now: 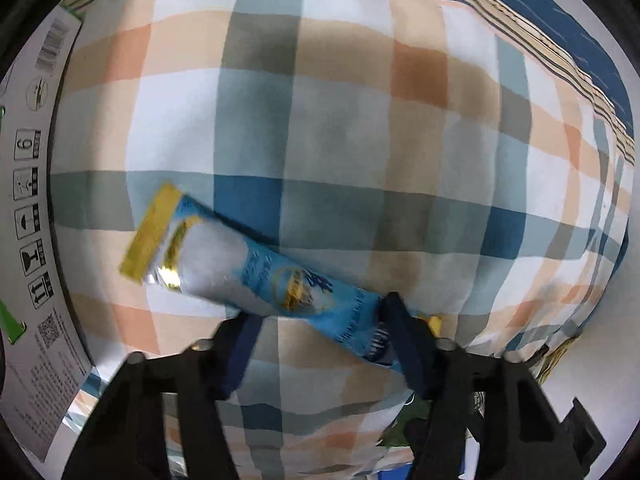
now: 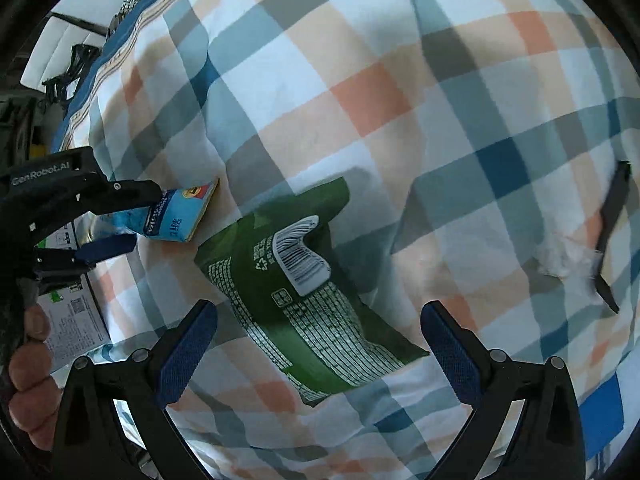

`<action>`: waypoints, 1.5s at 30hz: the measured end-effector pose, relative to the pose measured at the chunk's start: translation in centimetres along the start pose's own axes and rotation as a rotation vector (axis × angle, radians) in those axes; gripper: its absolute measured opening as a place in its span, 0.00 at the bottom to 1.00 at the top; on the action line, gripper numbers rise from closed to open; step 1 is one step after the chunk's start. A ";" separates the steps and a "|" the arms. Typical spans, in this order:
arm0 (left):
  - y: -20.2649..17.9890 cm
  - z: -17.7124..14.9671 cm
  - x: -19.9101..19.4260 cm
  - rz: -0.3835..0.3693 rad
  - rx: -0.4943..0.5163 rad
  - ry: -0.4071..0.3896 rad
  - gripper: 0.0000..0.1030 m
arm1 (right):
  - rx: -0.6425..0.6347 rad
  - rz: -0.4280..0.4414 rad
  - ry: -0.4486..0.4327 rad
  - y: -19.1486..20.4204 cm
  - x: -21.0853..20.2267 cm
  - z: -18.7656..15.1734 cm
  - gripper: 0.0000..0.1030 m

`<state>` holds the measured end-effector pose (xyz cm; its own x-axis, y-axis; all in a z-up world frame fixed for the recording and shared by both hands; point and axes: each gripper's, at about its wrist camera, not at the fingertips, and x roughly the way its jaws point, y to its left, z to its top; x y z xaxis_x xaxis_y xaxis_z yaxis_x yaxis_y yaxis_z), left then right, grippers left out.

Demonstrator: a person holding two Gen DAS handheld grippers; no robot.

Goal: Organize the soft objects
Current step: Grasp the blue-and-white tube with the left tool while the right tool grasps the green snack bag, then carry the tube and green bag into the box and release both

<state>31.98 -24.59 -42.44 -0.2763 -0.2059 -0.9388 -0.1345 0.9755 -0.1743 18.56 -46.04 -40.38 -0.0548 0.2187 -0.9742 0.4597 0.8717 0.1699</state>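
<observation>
The left tool (image 1: 316,320) straddles a soft, crinkly blue-and-yellow foil stick sachet (image 1: 256,268), fingers spread. The right tool (image 2: 320,340) gapes above a limp green plastic pouch (image 2: 304,292) at 12 o'clock on the checked quilt (image 2: 400,80); grip mid-body.

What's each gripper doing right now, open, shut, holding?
Left gripper: open around the blue snack packet, fingers on either side of it, not clamped.
Right gripper: open, empty, over the green bag.

A white printed carton (image 1: 36,208) stands just beside the checked bedcover (image 1: 320,120). A black strip (image 2: 612,232) lies on that bedcover, at its right side.
</observation>
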 end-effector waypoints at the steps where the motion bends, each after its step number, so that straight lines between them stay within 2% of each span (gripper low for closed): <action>1: -0.1 -0.2 -0.2 0.004 0.015 -0.007 0.46 | -0.006 0.000 0.006 0.1 0.2 0.0 0.99; 3: -0.4 -0.5 -0.4 0.014 0.039 -0.020 0.40 | -0.012 -0.002 0.017 0.2 0.7 0.0 0.94; 4: -0.6 -0.6 -0.6 0.016 0.052 -0.026 0.32 | -0.019 -0.004 0.025 0.3 1.0 -0.1 0.92; 6: -1.0 -1.1 -0.8 0.024 0.081 -0.031 0.30 | -0.027 -0.014 0.033 0.5 1.5 -0.3 0.88; 11: -1.4 -1.7 -1.2 0.056 0.141 -0.058 0.26 | -0.027 -0.070 0.038 0.9 2.4 -0.7 0.54; 12: -1.4 -1.7 -1.3 0.061 0.152 -0.064 0.25 | -0.030 -0.079 0.030 0.9 2.2 -0.8 0.51; 13: -1.2 -1.8 -1.4 0.064 0.158 -0.066 0.24 | -0.030 -0.073 0.027 0.7 2.1 -0.7 0.43; 14: -1.2 -1.9 -1.5 0.064 0.162 -0.067 0.24 | -0.026 -0.067 0.025 0.4 1.9 -0.7 0.41; 19: 0.2 -2.7 -2.2 0.064 0.180 -0.080 0.21 | -0.010 -0.052 0.003 0.3 0.6 -1.1 0.43; 22: 0.4 -3.2 -2.0 0.081 0.203 -0.087 0.20 | -0.017 -0.008 -0.023 0.6 -0.5 -1.5 0.58; 24: 0.6 -3.4 -1.3 0.088 0.213 -0.083 0.21 | -0.028 -0.013 -0.020 1.2 -0.2 -1.7 0.60; 26: 0.3 -3.3 -0.2 0.094 0.214 -0.068 0.23 | -0.037 -0.046 -0.004 1.8 0.8 -1.6 0.60; 28: 0.2 -3.1 0.6 0.089 0.213 -0.053 0.32 | -0.039 -0.072 0.015 2.1 1.9 -1.4 0.60; 30: -0.2 -3.0 1.2 0.100 0.217 -0.048 0.34 | -0.043 -0.093 0.027 2.5 2.6 -1.5 0.59; 31: -0.5 -3.0 1.3 0.110 0.217 -0.053 0.34 | -0.044 -0.107 0.020 2.6 2.8 -1.6 0.53; 32: -0.8 -3.1 1.4 0.122 0.221 -0.059 0.34 | -0.046 -0.132 0.014 2.7 2.9 -1.7 0.42; 33: -1.2 -3.3 1.5 0.130 0.229 -0.065 0.33 | -0.045 -0.151 0.013 2.8 3.1 -1.9 0.40; 37: -1.9 -4.3 1.5 0.148 0.250 -0.098 0.26 | -0.039 -0.157 0.003 3.1 3.0 -2.4 0.38; 45: -2.7 -6.9 0.5 0.116 0.281 -0.126 0.18 | -0.025 -0.123 -0.046 2.7 0.3 -2.8 0.36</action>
<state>25.64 -27.87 -40.36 -0.1518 -0.0980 -0.9835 0.1633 0.9789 -0.1227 17.25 -42.39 -39.82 -0.0687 0.0897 -0.9936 0.4293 0.9017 0.0517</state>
